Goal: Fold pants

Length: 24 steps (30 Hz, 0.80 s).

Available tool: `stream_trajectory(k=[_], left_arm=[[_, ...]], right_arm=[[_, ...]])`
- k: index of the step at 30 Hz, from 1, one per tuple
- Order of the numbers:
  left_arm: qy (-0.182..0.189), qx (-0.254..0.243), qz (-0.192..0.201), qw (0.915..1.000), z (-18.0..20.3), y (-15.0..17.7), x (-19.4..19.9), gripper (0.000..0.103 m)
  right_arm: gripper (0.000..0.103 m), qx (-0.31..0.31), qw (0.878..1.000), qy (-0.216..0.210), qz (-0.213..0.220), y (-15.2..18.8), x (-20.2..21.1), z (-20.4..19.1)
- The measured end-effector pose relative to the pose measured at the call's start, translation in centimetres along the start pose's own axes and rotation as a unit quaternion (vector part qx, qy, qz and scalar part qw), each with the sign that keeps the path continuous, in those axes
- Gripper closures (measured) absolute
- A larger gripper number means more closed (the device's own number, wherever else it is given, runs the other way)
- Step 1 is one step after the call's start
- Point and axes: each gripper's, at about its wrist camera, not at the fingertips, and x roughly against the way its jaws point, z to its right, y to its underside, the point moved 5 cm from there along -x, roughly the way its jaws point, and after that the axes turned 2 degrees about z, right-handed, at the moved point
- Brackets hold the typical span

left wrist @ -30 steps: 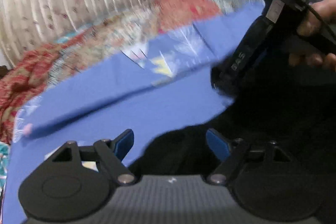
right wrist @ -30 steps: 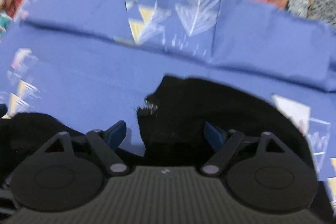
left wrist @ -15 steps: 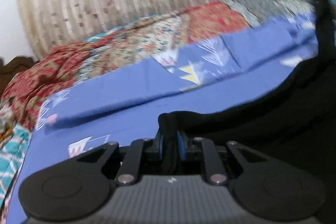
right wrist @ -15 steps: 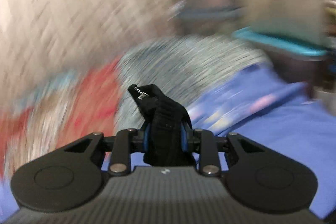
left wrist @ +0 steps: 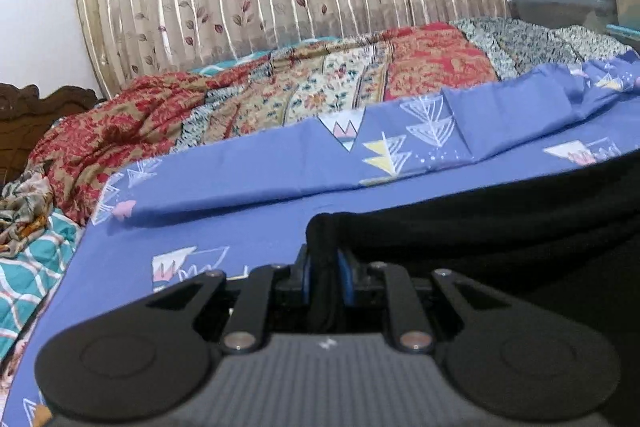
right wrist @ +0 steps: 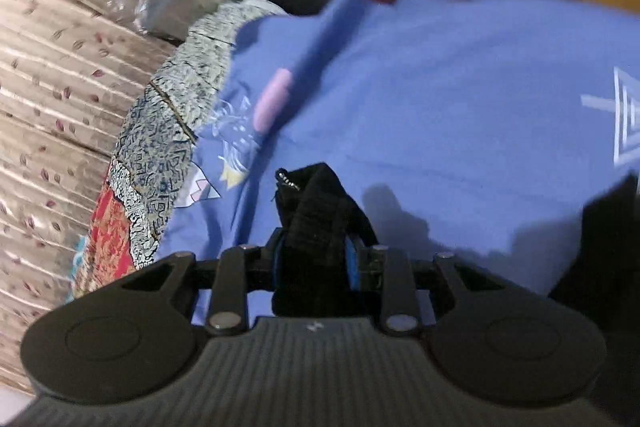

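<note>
sagging limp and light between both grips, the black pants (left wrist: 500, 219) are pinched tight by the left gripper (left wrist: 325, 273) and right gripper (right wrist: 314, 259) at a thick hemmed edge, likely the surest hold.

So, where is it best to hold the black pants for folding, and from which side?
Grip the thick edge of the black pants, coming in low along the blue sheet. The left gripper and right gripper are both shut on such bunched edges, so the cloth hangs between them.
</note>
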Motion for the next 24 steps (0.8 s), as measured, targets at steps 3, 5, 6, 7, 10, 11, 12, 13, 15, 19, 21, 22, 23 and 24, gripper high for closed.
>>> stream_trajectory(k=[3, 5, 6, 7, 10, 11, 12, 13, 15, 19, 21, 22, 23, 24], left_arm=[[0.001, 0.015, 0.014, 0.9998, -0.7, -0.6, 2.1, 0.089], [0.001, 0.024, 0.024, 0.9994, -1.1, -0.7, 3.9, 0.089], [0.003, 0.03, 0.027, 0.9992, -1.3, -0.7, 5.0, 0.089], [0.006, 0.036, 0.029, 0.9989, -1.7, -0.6, 5.9, 0.089], [0.025, 0.059, 0.029, 0.9975, -2.3, 0.4, 9.5, 0.089], [0.034, 0.06, 0.026, 0.9973, -2.1, 1.1, 10.7, 0.089], [0.046, 0.055, 0.019, 0.9972, -1.7, 2.2, 12.2, 0.089], [0.058, 0.051, 0.012, 0.9969, -1.1, 3.2, 13.4, 0.088], [0.091, 0.035, -0.018, 0.9951, 0.4, 5.8, 15.3, 0.085], [0.13, 0.005, -0.099, 0.9866, 3.0, 11.0, 16.9, 0.08], [0.131, 0.007, -0.114, 0.9847, 2.7, 12.1, 17.7, 0.076], [0.134, 0.016, -0.113, 0.9844, 2.1, 12.0, 18.2, 0.073], [0.138, 0.027, -0.109, 0.984, 1.4, 11.8, 18.7, 0.071], [0.14, 0.043, -0.104, 0.9837, 0.4, 11.5, 19.2, 0.068]], right_arm=[[0.071, -0.024, 0.999, -0.045, -0.01, -0.5, 1.5, -0.5], [0.071, -0.026, 0.996, -0.081, -0.007, -1.1, 3.0, -1.7], [0.071, -0.025, 0.995, -0.093, -0.006, -1.4, 3.5, -1.8], [0.071, -0.027, 0.994, -0.106, -0.002, -1.7, 4.7, -1.2], [0.07, -0.02, 0.993, -0.117, 0.007, -1.9, 8.5, 1.6], [0.07, -0.011, 0.994, -0.108, 0.01, -1.9, 9.4, 2.8], [0.069, -0.002, 0.995, -0.094, 0.012, -1.8, 10.7, 4.6], [0.067, 0.0, 0.996, -0.085, 0.012, -1.5, 10.8, 6.0], [0.064, 0.011, 0.998, -0.061, 0.019, -0.9, 11.9, 9.7], [0.039, -0.02, 0.995, 0.062, 0.081, -0.8, 13.2, 17.4], [0.039, -0.077, 0.991, 0.055, 0.096, -0.7, 14.3, 19.7], [0.039, -0.098, 0.989, 0.037, 0.105, -0.4, 15.0, 20.1], [0.039, -0.097, 0.989, 0.027, 0.109, -0.2, 15.4, 19.9], [0.039, -0.08, 0.99, 0.022, 0.112, 0.1, 15.8, 19.1]])
